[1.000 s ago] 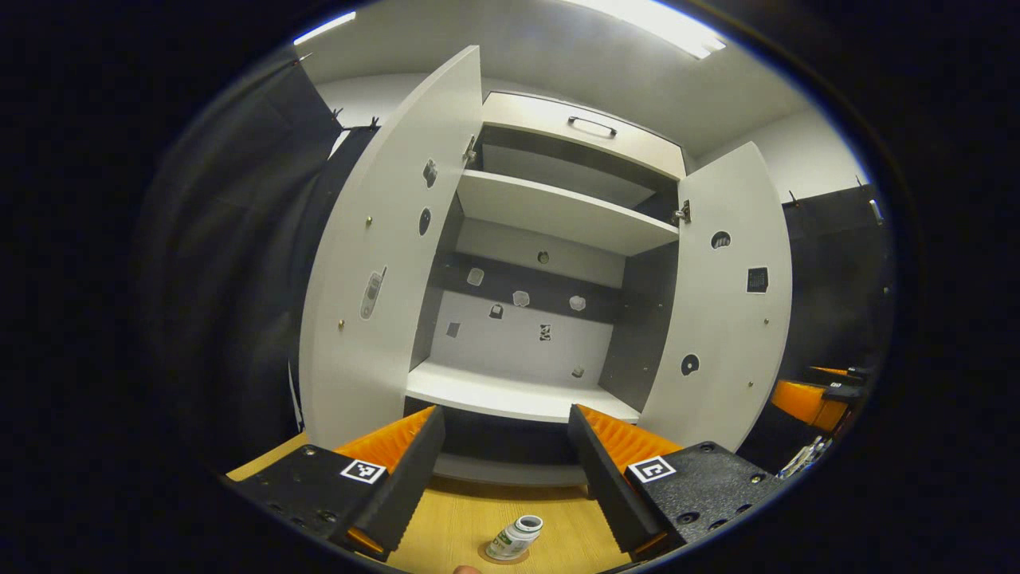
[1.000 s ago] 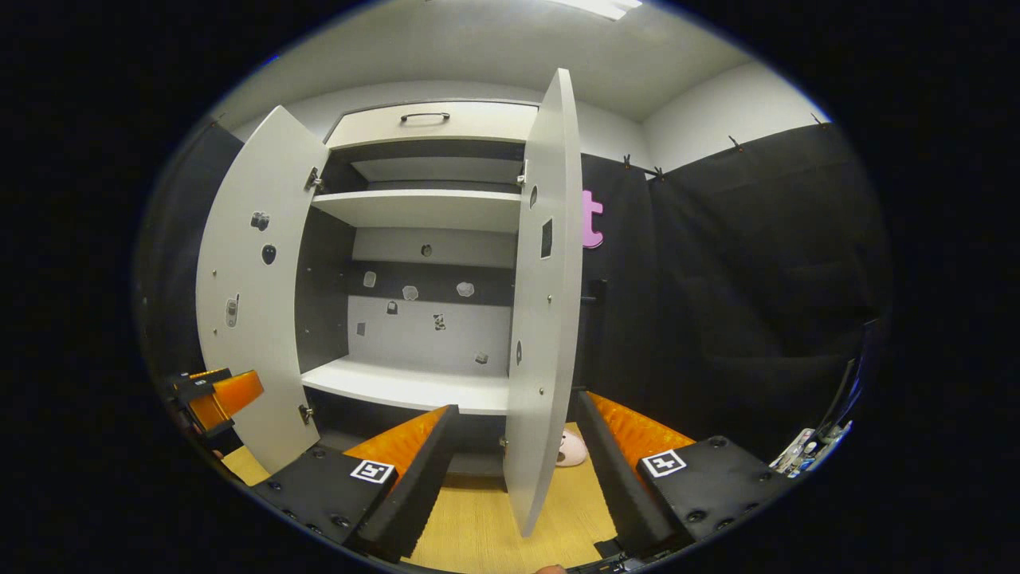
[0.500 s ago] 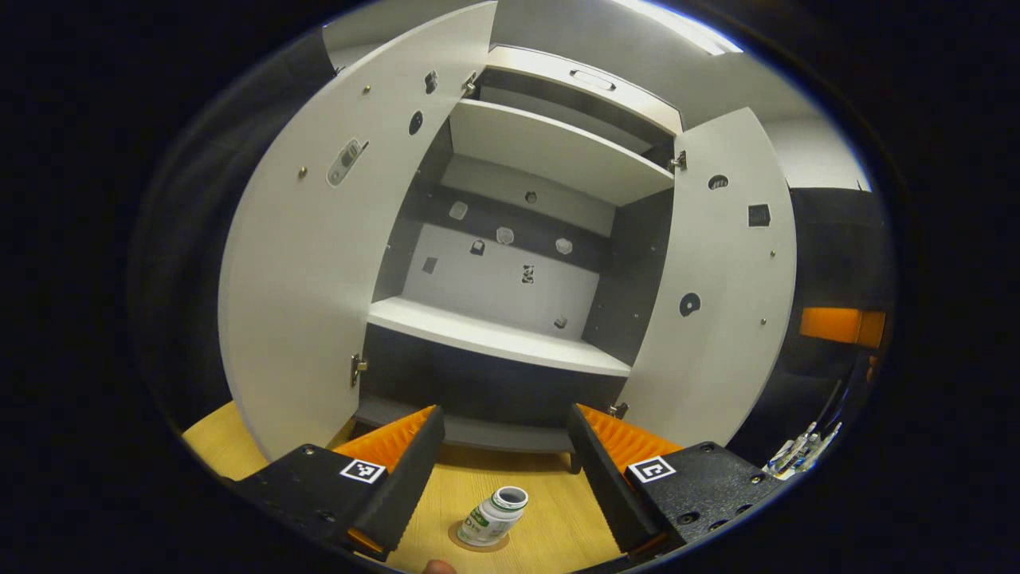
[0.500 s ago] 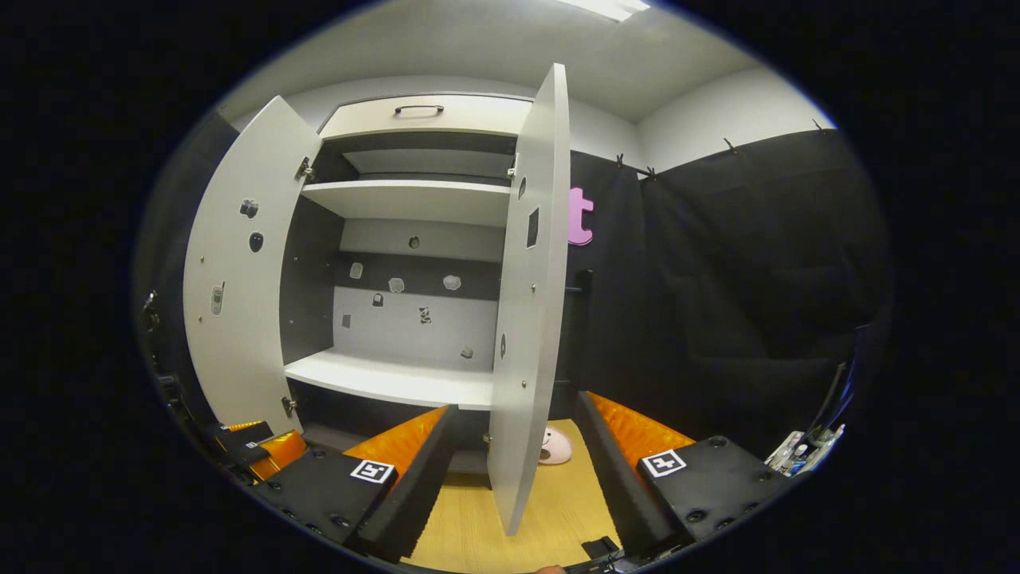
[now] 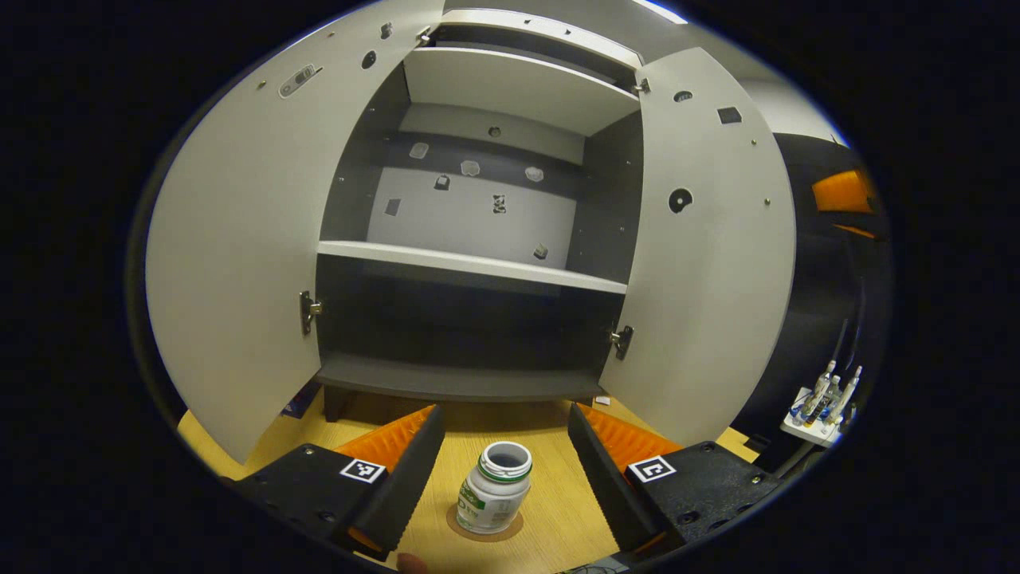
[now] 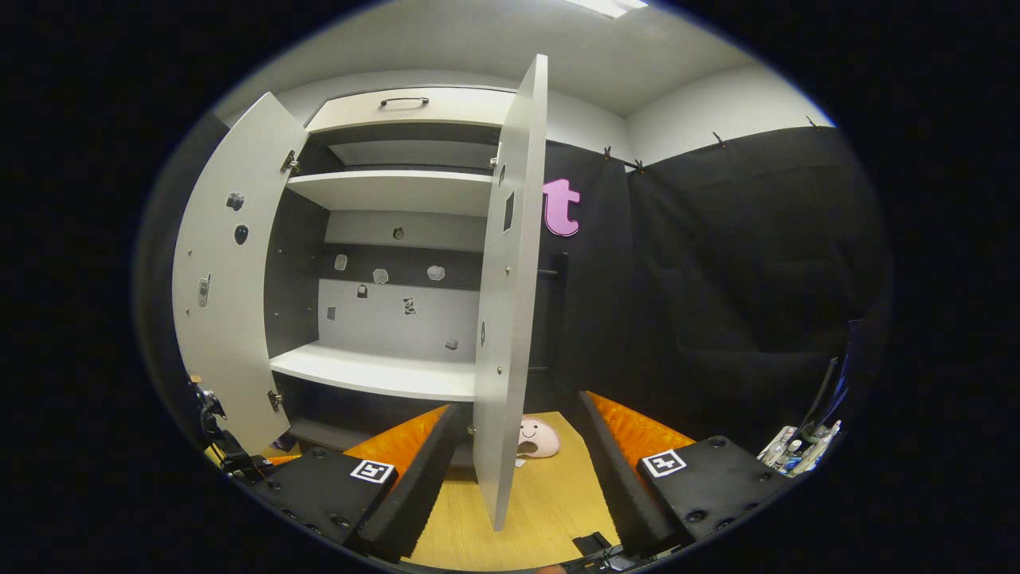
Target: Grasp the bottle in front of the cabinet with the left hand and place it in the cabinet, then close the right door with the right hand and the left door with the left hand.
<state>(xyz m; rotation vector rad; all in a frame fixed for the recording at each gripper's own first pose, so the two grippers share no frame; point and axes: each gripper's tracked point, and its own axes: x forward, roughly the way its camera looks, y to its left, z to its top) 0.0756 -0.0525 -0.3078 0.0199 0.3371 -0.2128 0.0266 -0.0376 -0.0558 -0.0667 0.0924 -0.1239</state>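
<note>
My left gripper (image 5: pixel 502 446) spread wide, bottle (image 5: pixel 494 499) upright between fingers, untouched; cabinet (image 5: pixel 470 263) doors open; my right gripper (image 6: pixel 518 446) released, straddling right door (image 6: pixel 506 303) edge

Right gripper (image 6: pixel 514 446): fingers apart, nothing between the pads | Cabinet (image 6: pixel 398 263): both doors open; right door (image 6: pixel 510 295) edge-on, its lower edge between the fingers, above the bench (image 6: pixel 550 502) | Left door (image 6: pixel 227 279): swung wide at left | Pink smiley toy (image 6: pixel 538 438): on bench just right of right door.
</note>
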